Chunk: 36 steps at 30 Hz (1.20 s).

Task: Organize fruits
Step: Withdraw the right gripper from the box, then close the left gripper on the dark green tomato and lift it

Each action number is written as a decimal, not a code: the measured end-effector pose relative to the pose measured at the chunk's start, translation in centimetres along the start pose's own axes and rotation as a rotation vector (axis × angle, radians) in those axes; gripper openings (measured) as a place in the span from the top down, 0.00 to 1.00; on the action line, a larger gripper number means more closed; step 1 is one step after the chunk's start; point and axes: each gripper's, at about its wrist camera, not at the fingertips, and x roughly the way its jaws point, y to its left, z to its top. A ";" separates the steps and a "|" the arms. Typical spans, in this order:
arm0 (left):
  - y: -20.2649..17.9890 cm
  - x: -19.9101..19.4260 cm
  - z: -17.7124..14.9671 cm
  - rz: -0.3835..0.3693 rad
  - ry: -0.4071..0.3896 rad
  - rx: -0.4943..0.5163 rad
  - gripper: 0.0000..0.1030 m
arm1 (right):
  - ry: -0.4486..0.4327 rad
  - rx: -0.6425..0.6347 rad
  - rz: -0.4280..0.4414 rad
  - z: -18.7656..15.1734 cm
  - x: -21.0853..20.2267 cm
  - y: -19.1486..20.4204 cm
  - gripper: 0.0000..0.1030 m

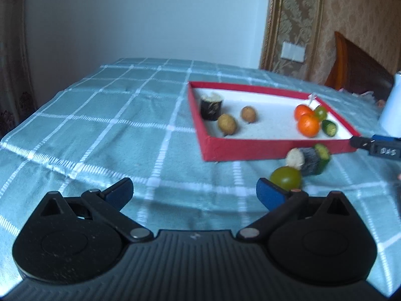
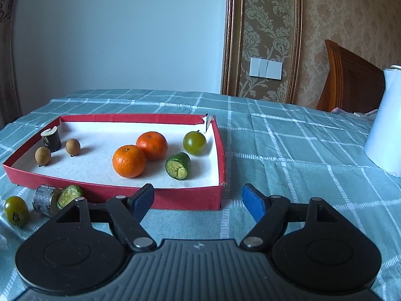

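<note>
A red tray (image 2: 160,202) with a white floor lies on the checked cloth. In it sit two oranges (image 2: 129,164), a green tomato (image 2: 194,142), a cut cucumber piece (image 2: 178,165), two brown longans (image 2: 73,146) and a dark sugarcane stub (image 2: 51,139). Outside its front wall lie another green tomato (image 1: 285,177), a sugarcane stub (image 1: 304,161) and a cucumber piece (image 1: 322,155). My left gripper (image 1: 195,193) is open, empty, just left of that tomato. My right gripper (image 2: 198,202) is open and empty at the tray's front right corner; its tip (image 1: 376,146) shows in the left wrist view.
A white kettle (image 2: 384,123) stands on the cloth at the right. A wooden headboard (image 2: 348,77) and a patterned wall panel rise behind the table. The table edge (image 1: 32,115) falls away at the left.
</note>
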 end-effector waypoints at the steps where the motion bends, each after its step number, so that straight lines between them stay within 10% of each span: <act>1: -0.5 -0.3 0.1 -0.014 -0.008 0.013 0.00 | -0.005 0.006 0.000 0.0 -0.2 -0.1 0.25; 18: -7.7 0.8 -0.1 -0.086 -0.031 0.224 0.05 | 0.005 0.004 -0.032 -0.4 0.0 0.0 0.24; 36: -8.2 3.1 -0.4 -0.134 0.050 0.228 0.59 | 0.014 -0.001 -0.037 -0.5 0.2 0.0 0.24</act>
